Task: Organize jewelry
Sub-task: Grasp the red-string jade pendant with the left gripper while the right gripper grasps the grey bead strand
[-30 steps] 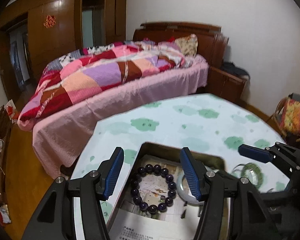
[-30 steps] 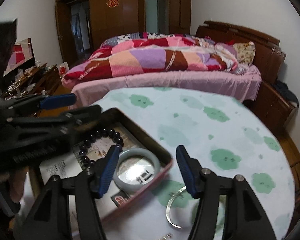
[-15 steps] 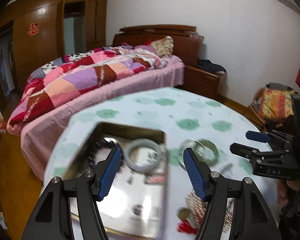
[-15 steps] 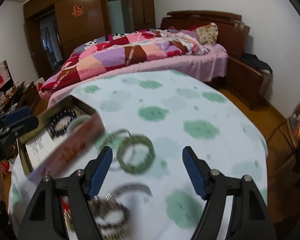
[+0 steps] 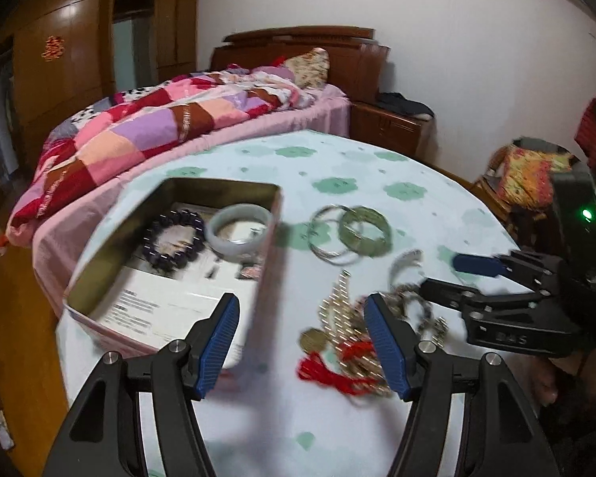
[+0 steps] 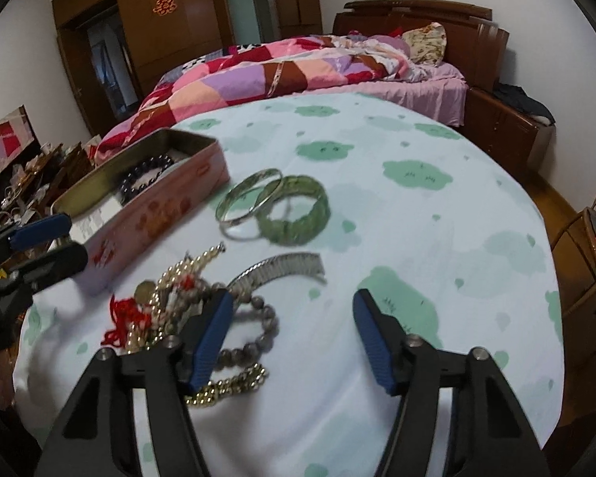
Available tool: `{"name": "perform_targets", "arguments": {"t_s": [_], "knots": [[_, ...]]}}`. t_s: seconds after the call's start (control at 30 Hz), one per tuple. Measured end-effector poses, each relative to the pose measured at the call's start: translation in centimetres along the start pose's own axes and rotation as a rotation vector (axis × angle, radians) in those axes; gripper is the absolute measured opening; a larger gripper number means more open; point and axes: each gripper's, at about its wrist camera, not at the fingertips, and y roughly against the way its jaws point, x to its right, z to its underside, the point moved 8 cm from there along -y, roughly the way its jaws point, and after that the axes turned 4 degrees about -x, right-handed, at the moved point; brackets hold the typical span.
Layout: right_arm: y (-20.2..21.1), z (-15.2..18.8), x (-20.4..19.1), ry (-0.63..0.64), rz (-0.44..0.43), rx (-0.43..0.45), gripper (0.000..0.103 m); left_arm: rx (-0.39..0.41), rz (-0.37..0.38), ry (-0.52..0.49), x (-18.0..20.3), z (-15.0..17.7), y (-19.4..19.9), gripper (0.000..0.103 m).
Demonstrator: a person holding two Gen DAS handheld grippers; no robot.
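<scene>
An open pink tin [image 5: 171, 310] [image 6: 155, 214] lies on the table's left side. It holds a dark bead bracelet [image 5: 171, 240] [image 6: 145, 179] and a pale jade bangle [image 5: 240, 230]. A silver bangle [image 5: 329, 238] [image 6: 244, 202] and a green bangle [image 5: 363, 230] [image 6: 296, 208] lie beside the tin. Nearer me are a metal watch band [image 6: 282, 268], a grey bead bracelet [image 6: 254, 330] and a tangle of gold chain with red tassel [image 5: 345, 349] [image 6: 151, 310]. My left gripper [image 5: 302, 346] and right gripper [image 6: 294, 338] are open and empty above the table.
The round table has a white cloth with green cloud prints [image 6: 417, 206]. A bed with a patchwork quilt [image 6: 298, 67] stands behind it. A wooden nightstand [image 6: 508, 127] is at the far right, and a wicker chair [image 5: 536, 175] at the right.
Both grippers have pulled back from the tin and swung right. The loose jewellery pile has come into view below them. Both stay open and empty.
</scene>
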Motion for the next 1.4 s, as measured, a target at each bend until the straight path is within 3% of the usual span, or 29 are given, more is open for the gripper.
{"name": "perform_targets", "arguments": {"t_s": [0.2, 0.3, 0.43, 0.53, 0.73, 0.77, 0.8, 1.2, 1.37, 1.4], "knots": [[-0.3, 0.5, -0.3, 0.021, 0.003, -0.010, 0.053, -0.022, 0.029, -0.022, 0.9, 0.7, -0.6, 0.064], [-0.5, 0.8, -0.4, 0.024, 0.003, -0.016, 0.049, -0.054, 0.055, -0.026, 1.4, 1.3, -1.4, 0.053], [-0.5, 0.8, -0.6, 0.029, 0.004, -0.017, 0.047, -0.074, 0.076, -0.038, 2.1, 1.9, -1.8, 0.050], [-0.6, 1.0, -0.7, 0.035, 0.003, -0.024, 0.043, -0.094, 0.098, -0.033, 2.3, 2.3, -2.2, 0.038], [-0.9, 1.1, -1.1, 0.048, -0.013, -0.041, 0.023, -0.147, 0.168, -0.022, 3.1, 3.2, -3.3, 0.011], [-0.9, 1.1, -1.2, 0.054, -0.019, -0.041, 0.011, -0.139, 0.171, -0.019, 3.1, 3.1, -3.1, 0.009], [-0.9, 1.2, -1.4, 0.060, -0.024, -0.039, 0.009, -0.127, 0.174, -0.019, 3.0, 2.9, -2.7, 0.008], [2.1, -1.0, -1.0, 0.023, -0.046, 0.076, 0.005, 0.021, 0.172, 0.000, 1.6, -1.1, 1.7, 0.007], [1.8, -1.1, -1.2, 0.032, -0.072, 0.043, 0.007, 0.059, 0.167, -0.006, 1.3, -2.4, 2.6, 0.007], [1.7, -1.0, -1.2, 0.028, -0.074, 0.041, 0.013, 0.062, 0.165, -0.006, 1.2, -2.5, 2.6, 0.007]]}}
